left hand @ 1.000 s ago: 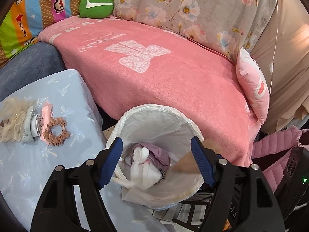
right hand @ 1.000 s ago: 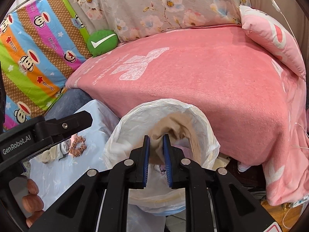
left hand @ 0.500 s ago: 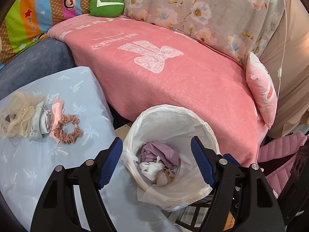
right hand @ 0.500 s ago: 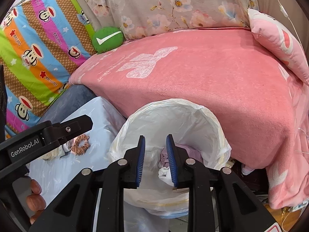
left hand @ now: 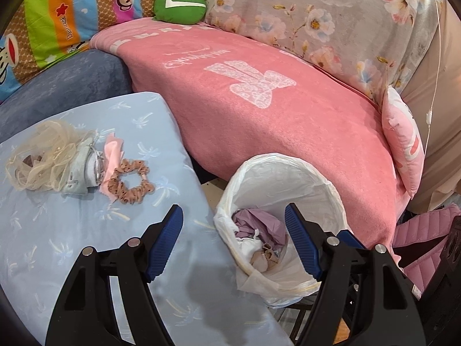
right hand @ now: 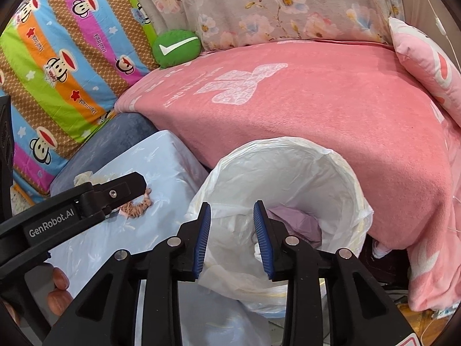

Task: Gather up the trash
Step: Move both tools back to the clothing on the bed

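Observation:
A white-lined trash bin [left hand: 314, 193] [right hand: 340, 178] stands between the pale blue table and the pink sofa, holding a lilac wrapper [left hand: 256, 225], white paper and a beige scrap [left hand: 263, 258]. My right gripper [right hand: 232, 212] hovers over the bin's near rim, its jaws opening with nothing between them. My left gripper [left hand: 233, 213] stands open and empty, straddling the table edge and the bin's left rim. On the table lie a cream mesh bundle [left hand: 43, 158], a grey-white item [left hand: 82, 170], a pink scrap [left hand: 112, 152] and a brown dotted scrunchie [left hand: 132, 184] [right hand: 135, 207].
The pale blue tablecloth [left hand: 72, 245] covers the table at left. A pink blanket [left hand: 259, 92] covers the sofa behind the bin, with a green cushion [left hand: 180, 4] and a pink pillow [left hand: 403, 144]. A pink quilted jacket [left hand: 423, 230] lies at right. A hand's fingers [right hand: 59, 285] hold the left gripper.
The right gripper let go of the beige scrap, which now lies in the bin, and its jaws widened. Both grippers shifted left, so the table items sit nearer the left gripper.

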### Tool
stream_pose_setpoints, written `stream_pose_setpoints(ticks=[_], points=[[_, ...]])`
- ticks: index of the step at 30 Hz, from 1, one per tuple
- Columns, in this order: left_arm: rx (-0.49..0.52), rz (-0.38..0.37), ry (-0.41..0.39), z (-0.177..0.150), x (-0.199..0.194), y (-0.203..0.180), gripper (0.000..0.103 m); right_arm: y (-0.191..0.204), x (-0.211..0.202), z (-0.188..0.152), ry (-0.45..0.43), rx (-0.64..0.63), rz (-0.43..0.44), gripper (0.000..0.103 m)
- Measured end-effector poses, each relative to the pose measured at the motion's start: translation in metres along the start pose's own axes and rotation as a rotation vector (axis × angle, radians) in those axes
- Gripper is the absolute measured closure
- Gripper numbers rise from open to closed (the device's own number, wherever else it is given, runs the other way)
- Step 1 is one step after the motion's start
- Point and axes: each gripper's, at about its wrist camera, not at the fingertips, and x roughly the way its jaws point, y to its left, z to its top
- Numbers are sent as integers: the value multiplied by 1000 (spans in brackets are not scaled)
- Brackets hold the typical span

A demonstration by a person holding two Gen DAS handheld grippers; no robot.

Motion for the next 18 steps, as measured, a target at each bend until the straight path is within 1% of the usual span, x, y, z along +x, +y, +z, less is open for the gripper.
stream_pose_setpoints(ticks=[15,18], points=[[-77,44,-11,-8,-12,53,33,44,7,-11,32,-70,27,72],[-95,59,-14,-10,-15,64,33,54,9,-12,37,-85,32,69]])
